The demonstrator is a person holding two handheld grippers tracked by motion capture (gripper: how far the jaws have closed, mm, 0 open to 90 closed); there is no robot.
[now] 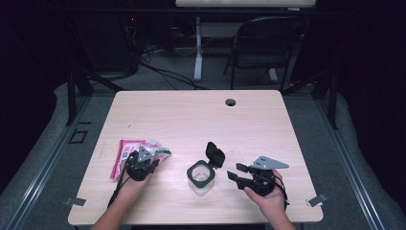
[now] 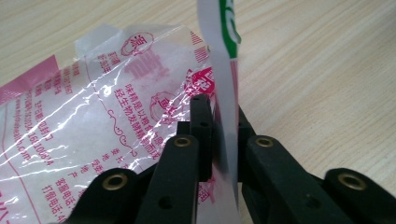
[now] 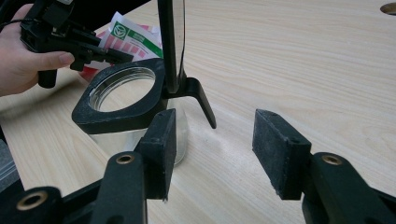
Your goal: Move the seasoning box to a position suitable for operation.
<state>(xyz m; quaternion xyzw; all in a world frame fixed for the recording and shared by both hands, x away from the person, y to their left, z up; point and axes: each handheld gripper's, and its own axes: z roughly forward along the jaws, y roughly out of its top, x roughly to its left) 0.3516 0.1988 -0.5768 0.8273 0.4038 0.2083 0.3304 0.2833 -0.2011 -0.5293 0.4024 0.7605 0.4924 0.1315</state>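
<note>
Two grippers, one in each of my hands, are resting low over the near half of the table [image 1: 191, 115]. I am holding my left hand [image 1: 131, 184] with the forearm coming in from the near edge, and the left gripper [image 1: 143, 160] is pointing away from me; its jaws are clamped on the upturned edge of the pink-and-white plastic packet [image 2: 93, 116]. That packet is lying flat at the left of the table, its long axis running roughly away from me. I am keeping my right hand [image 1: 270, 196] near the right corner, the right gripper [image 1: 237, 172] is aiming left toward the clear container [image 1: 201, 178], jaws standing wide and holding nothing. That container is standing upright between the grippers, its black flip lid [image 1: 215, 154] raised.
</note>
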